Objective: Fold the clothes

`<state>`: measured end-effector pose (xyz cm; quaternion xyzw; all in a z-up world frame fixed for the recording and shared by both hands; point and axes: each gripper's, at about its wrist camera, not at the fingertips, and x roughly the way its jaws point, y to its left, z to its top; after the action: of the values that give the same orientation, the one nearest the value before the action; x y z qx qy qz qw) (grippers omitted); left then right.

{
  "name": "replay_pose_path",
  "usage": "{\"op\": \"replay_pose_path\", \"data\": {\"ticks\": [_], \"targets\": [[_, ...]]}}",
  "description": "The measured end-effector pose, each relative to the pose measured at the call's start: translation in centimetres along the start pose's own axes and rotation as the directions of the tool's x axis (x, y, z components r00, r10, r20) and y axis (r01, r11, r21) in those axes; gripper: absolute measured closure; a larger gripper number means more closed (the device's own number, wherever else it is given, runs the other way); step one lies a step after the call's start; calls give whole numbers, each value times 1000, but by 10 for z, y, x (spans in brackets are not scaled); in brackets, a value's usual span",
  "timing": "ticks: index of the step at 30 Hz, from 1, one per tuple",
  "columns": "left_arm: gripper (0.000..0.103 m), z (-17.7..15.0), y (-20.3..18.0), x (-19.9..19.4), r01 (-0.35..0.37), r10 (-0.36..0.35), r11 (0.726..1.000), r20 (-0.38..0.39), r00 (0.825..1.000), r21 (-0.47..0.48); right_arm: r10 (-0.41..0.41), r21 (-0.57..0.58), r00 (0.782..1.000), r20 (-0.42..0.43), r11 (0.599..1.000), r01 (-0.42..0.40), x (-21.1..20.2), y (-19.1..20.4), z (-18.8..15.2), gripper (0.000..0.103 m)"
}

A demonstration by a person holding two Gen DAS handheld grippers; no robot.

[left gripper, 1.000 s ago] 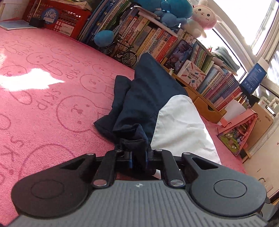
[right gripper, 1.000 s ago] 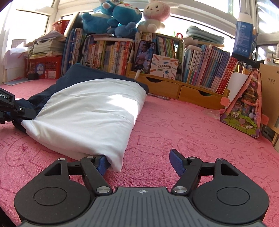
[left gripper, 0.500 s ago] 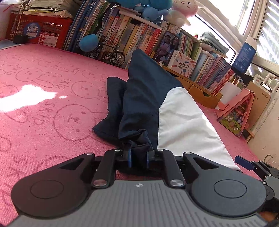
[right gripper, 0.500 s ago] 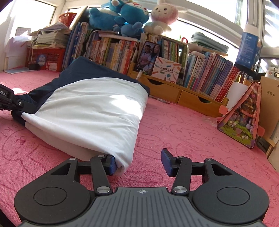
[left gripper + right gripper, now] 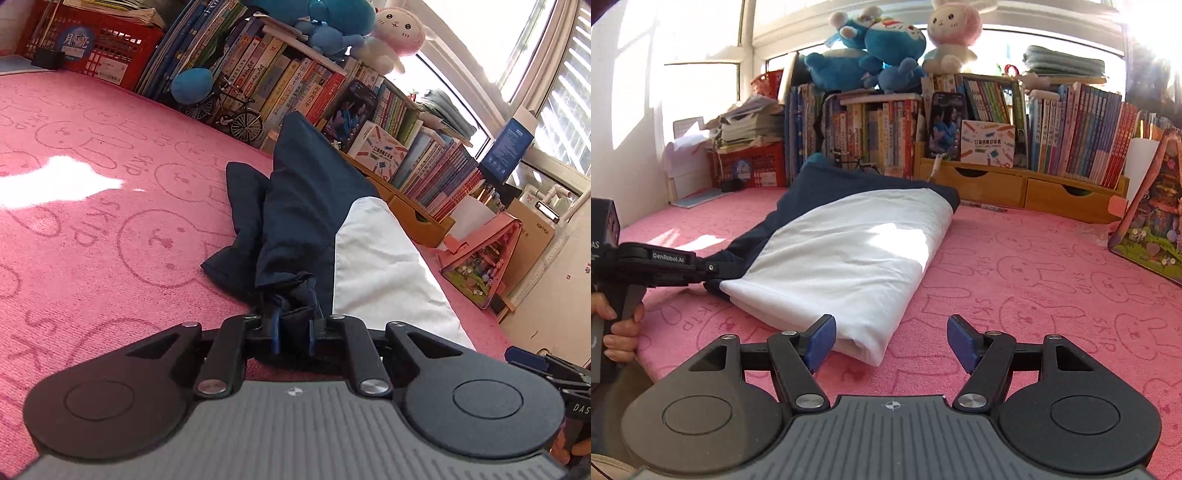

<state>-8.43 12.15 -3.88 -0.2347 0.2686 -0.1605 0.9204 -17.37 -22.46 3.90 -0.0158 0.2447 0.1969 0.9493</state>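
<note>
1. A navy-and-white garment (image 5: pixel 846 254) lies folded lengthwise on a pink rabbit-print surface (image 5: pixel 1034 280), its far end near a row of books (image 5: pixel 1082 133).
2. The left claw (image 5: pixel 291 328) is clenched on a bunched navy corner of the garment.
3. The right claw (image 5: pixel 890 341) is spread wide, released, with the white folded corner just beside its left pad.
4. Plush toys (image 5: pixel 886 48) sit atop the books.
</note>
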Motion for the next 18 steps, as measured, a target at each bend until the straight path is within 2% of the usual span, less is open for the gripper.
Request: {"op": "replay_pose_path", "data": {"ticks": [1, 4, 6, 9, 11, 14, 18], "targets": [[88, 0, 0, 0, 1, -1, 1000, 3, 1000, 1, 20, 13, 1000, 11, 1000, -20, 2, 1, 10, 39], [88, -1, 4, -1, 17, -17, 1000, 7, 1000, -21, 55, 0, 998, -2, 998, -55, 32, 12, 46, 60], [88, -1, 6, -2, 27, -27, 999, 9, 1000, -35, 92, -33, 995, -39, 995, -93, 76, 29, 70, 68], [88, -1, 7, -2, 34, -33, 999, 10, 999, -37, 97, -89, 991, -95, 990, -106, 144, 56, 95, 72], [88, -2, 9, -3, 42, -41, 998, 12, 999, -40, 100, -72, 981, -165, 991, -113, 198, 65, 111, 78], [89, -3, 10, -4, 51, -51, 998, 15, 999, -39, 93, -25, 958, -272, 994, -103, 267, 75, 127, 81], [89, -4, 11, -5, 58, -57, 998, 20, 998, -38, 121, -12, 934, -337, 991, -133, 319, 90, 139, 82]]}}
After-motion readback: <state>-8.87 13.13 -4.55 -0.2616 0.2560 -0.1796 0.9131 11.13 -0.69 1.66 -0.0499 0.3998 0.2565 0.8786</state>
